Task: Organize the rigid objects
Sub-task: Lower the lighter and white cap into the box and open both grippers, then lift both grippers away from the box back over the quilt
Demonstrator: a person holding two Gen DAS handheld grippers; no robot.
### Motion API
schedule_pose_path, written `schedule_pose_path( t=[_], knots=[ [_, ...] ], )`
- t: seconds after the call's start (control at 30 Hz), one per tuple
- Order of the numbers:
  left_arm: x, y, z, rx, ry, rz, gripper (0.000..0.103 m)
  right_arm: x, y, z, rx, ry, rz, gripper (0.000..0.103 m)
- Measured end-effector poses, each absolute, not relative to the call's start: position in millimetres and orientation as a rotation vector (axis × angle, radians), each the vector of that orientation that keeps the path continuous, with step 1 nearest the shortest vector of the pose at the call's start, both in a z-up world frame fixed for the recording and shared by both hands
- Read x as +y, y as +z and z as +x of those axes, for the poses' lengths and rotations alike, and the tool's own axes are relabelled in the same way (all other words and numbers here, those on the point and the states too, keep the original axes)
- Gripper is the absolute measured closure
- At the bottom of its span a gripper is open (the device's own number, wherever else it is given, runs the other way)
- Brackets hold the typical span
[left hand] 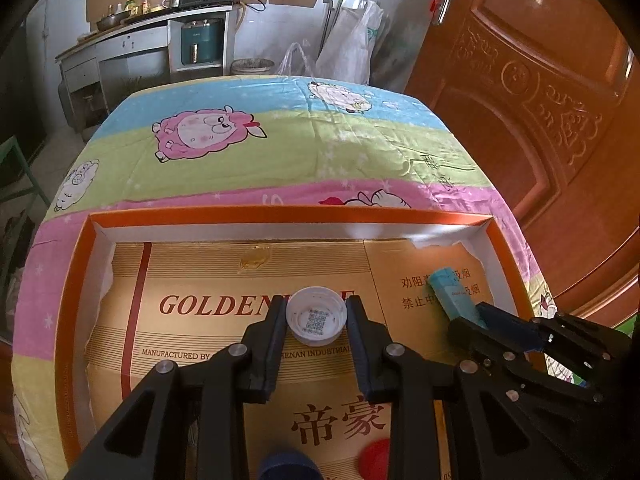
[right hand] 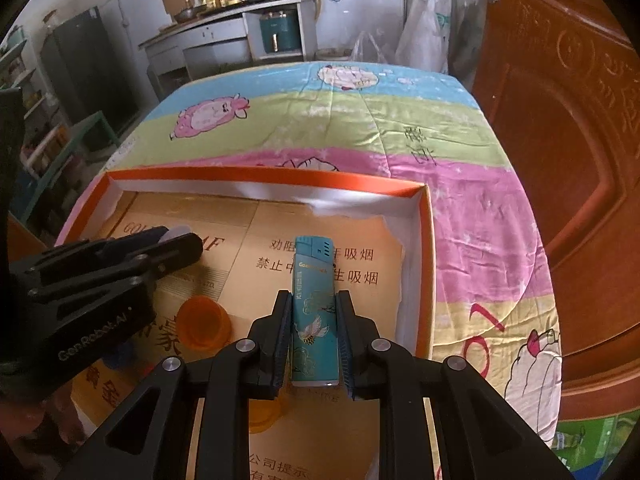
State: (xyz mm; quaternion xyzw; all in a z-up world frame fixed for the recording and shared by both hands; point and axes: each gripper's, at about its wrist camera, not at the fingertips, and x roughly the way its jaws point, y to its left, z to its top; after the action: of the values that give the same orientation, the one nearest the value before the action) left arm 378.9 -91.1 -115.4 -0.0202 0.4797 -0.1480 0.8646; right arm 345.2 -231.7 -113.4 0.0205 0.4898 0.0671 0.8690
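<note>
A shallow orange-rimmed box [left hand: 280,216] lined with golden printed cardboard lies on the table. My left gripper [left hand: 316,306] is shut on a white bottle cap [left hand: 316,318], open side up, just above the liner. My right gripper [right hand: 314,296] is shut on a teal lighter [right hand: 314,320], which points away from me over the box's right part [right hand: 424,240]. In the left wrist view the right gripper [left hand: 470,318] and the lighter [left hand: 454,290] show at the right. The left gripper [right hand: 186,240] appears at the left of the right wrist view.
Inside the box lie an orange cap [right hand: 202,322], a red cap [left hand: 374,456] and a blue cap [left hand: 288,466]. A cartoon sheep cloth [left hand: 280,144] covers the table. A wooden door [left hand: 540,120] stands close on the right; a kitchen counter [left hand: 152,28] lies beyond.
</note>
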Motion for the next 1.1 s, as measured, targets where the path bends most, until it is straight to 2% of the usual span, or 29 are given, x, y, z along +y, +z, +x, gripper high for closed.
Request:
schedule_pose_path(
  t=[0.23,0.3,0.37,0.47,0.53,1.1],
  knots=[
    [-90.9,-115.5,379.1,1.005,-0.315,-0.050,0.072,-231.4,-115.8,345.8,1.042,0.140,0.043,0.080],
    [-91.3,-115.1,378.6,1.001,-0.314,-0.049,0.067,-231.4,-116.2,346.1,1.045,0.143,0.047,0.078],
    [-91.5,-114.0,378.1,0.996,-0.311,-0.047,0.058,-231.3,-115.9,345.6,1.045,0.145,0.048,0.075],
    [-90.4,-111.3,376.6,0.988,-0.315,-0.054,0.058,-231.9,-115.6,344.5,1.042,0.146,0.057,0.064],
    [-89.4,-108.8,375.7,0.980,-0.312,-0.057,0.057,-232.6,-114.9,343.6,1.038,0.146,0.062,0.061],
    [-91.2,-86.2,353.2,0.940,-0.336,-0.057,0.057,-237.6,-101.4,325.0,1.020,0.130,0.086,0.061]
  ],
)
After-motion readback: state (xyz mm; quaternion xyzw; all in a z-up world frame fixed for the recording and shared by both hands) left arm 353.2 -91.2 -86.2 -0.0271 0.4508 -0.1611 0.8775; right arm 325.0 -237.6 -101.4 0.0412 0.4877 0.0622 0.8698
